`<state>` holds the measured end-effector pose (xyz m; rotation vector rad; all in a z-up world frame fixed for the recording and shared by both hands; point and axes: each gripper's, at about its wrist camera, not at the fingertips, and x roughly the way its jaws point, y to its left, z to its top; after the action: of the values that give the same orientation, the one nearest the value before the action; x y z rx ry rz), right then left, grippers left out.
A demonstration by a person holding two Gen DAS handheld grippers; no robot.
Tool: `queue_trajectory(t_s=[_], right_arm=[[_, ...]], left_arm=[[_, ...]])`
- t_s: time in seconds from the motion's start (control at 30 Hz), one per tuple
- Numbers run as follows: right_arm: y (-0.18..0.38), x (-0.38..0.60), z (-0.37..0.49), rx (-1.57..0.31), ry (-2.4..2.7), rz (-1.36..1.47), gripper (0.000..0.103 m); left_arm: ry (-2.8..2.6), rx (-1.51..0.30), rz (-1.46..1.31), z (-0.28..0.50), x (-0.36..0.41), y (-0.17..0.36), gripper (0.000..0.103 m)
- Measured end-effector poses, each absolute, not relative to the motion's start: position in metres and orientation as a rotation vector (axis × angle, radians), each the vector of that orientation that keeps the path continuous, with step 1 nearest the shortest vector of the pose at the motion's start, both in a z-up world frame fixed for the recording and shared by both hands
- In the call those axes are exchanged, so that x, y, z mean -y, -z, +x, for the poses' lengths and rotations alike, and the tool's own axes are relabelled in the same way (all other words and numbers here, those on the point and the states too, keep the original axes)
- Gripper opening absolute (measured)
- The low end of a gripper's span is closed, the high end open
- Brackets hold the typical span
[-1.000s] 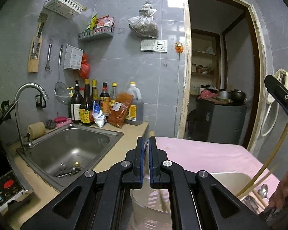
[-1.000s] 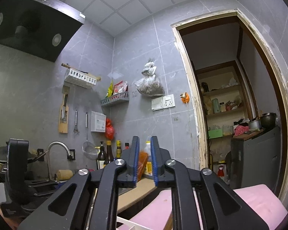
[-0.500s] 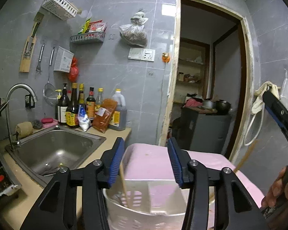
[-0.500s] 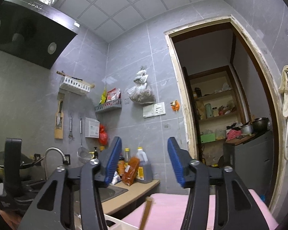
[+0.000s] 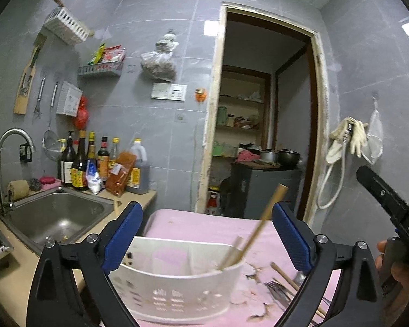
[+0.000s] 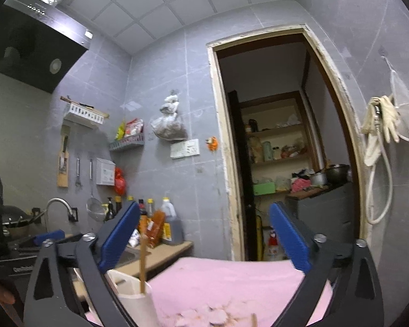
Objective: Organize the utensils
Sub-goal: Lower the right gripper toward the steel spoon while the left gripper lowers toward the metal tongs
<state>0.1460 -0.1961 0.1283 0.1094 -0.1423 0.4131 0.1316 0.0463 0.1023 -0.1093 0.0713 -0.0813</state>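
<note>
A white perforated utensil basket (image 5: pixel 177 291) stands on a pink cloth (image 5: pixel 204 226), just below my left gripper (image 5: pixel 207 234), which is open and empty above it. Wooden chopsticks (image 5: pixel 256 231) lean in the basket's right compartment. A fork (image 5: pixel 278 290) and more chopsticks (image 5: pixel 286 275) lie on the cloth to the basket's right. My right gripper (image 6: pixel 201 237) is open and empty; the basket (image 6: pixel 133 297) and an upright chopstick (image 6: pixel 143 264) show at its lower left. The right gripper's finger also shows in the left wrist view (image 5: pixel 387 201).
A steel sink (image 5: pixel 54 218) with a tap (image 5: pixel 11 147) is at the left. Sauce bottles (image 5: pixel 95 163) stand on the counter behind it. A doorway (image 5: pixel 259 122) opens ahead. Gloves and a hose (image 5: pixel 343 147) hang on the right wall.
Both grippers opened wide from shut. The chopsticks they held now stand in the basket. Both grippers have lifted and pulled back a little.
</note>
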Motion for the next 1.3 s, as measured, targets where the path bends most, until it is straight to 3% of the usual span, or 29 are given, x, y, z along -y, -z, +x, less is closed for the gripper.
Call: queue_trajectory(t_s=[0.27,0.9,1.03,1.17,1.3], right_arm=[[-0.107,0.236,0.131,0.029,-0.334,0.034,0.103],[-0.034,0.272,0.169,-0.467,-0.265,-0.145,0.103],[-0.019,0.272,0.185,-0.567,-0.298,-0.145,0.095],[-0.009,0.271,0.198,-0.644,-0.328,-0.136,0.078],[-0.007,0.268,0.202,-0.657,-0.333,-0.158,0.067]], left_arm=[[0.153,-0.144,-0.066,0.129,-0.013,-0.085,0.095],[0.314,-0.607,0.035,0.181,0.06,-0.015,0.095],[0.328,-0.686,0.041,0.196,0.066,-0.006,0.093],[0.356,-0.745,0.047,0.213,0.073,0.003,0.074],[0.379,-0.803,0.048,0.229,0.08,0.011,0.063]])
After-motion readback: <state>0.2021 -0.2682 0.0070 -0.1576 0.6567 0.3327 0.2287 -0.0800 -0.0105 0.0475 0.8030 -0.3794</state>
